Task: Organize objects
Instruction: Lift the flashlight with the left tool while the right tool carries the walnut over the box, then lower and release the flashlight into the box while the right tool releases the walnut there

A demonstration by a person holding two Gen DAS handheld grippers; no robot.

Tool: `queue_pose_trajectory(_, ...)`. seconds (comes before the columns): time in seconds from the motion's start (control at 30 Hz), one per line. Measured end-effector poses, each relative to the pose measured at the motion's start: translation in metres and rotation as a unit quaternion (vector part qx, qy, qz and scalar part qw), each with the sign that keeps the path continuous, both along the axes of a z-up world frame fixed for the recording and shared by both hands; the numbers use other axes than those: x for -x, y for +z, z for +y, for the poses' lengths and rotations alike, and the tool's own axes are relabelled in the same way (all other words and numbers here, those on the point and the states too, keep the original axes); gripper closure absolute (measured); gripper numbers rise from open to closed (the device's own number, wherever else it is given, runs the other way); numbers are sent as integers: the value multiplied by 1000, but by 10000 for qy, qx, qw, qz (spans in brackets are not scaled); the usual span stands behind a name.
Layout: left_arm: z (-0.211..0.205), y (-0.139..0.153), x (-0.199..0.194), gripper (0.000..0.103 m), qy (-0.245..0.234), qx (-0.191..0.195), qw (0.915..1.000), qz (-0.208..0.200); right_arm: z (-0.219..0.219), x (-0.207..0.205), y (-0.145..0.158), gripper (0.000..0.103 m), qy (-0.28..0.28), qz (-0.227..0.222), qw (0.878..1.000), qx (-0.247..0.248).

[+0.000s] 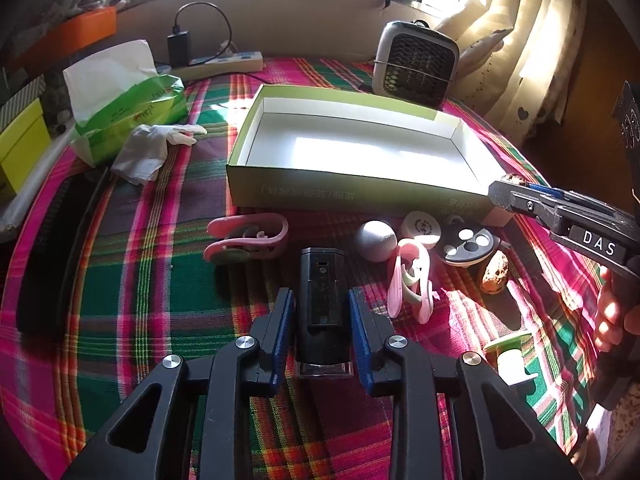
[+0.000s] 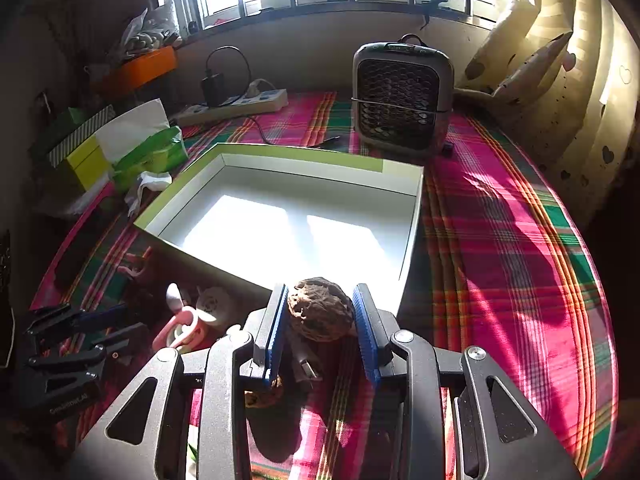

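My left gripper [image 1: 320,294] points down at the plaid cloth, its blue pads pressed on both sides of a black rectangular device [image 1: 322,280] lying there. My right gripper [image 2: 320,292] is shut on a wrinkled brown walnut [image 2: 320,308], held over the near wall of the open green box [image 2: 280,152] with a white inside. In the left wrist view that box [image 1: 360,192] stands just beyond the device, and the right gripper [image 1: 498,192] reaches in from the right at its near right corner. The left gripper [image 2: 80,320] shows dark at the right wrist view's left edge.
In front of the box lie two pink clips [image 1: 248,240] [image 1: 412,280], a grey ball [image 1: 376,240], a white round piece [image 1: 420,228], a black disc [image 1: 468,244], a speckled nut [image 1: 496,272] and a green spool [image 1: 508,356]. A tissue pack [image 1: 132,112], a small fan [image 1: 416,64] and a power strip [image 1: 224,62] stand behind.
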State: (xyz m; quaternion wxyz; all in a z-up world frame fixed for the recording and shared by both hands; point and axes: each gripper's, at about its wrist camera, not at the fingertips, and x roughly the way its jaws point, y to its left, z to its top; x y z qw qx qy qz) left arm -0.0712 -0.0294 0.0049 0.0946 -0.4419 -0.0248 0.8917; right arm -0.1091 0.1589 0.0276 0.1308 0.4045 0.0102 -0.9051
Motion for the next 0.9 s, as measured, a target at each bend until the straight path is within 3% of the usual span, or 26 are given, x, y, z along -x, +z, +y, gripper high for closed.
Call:
queue_pose_trajectory(0.2,-1,8,1,78,-64,-19,10000,30,1,1,0,69,-3,-6,10000,-7)
queue_pose_trajectory(0.37,-1,33,8,78,-225,16,9991,358,4,5,5,69,-44,65,10000,-32)
queue_pose_trajectory(0.63,3,55,56,78,-414,70,9972,621,10,26,18,69,-100,214,9997,-111)
queue_pose_trajectory(0.9,13,44,108,78,-573,278,9970,431,4,69,11,69,-74,119,9995,-273)
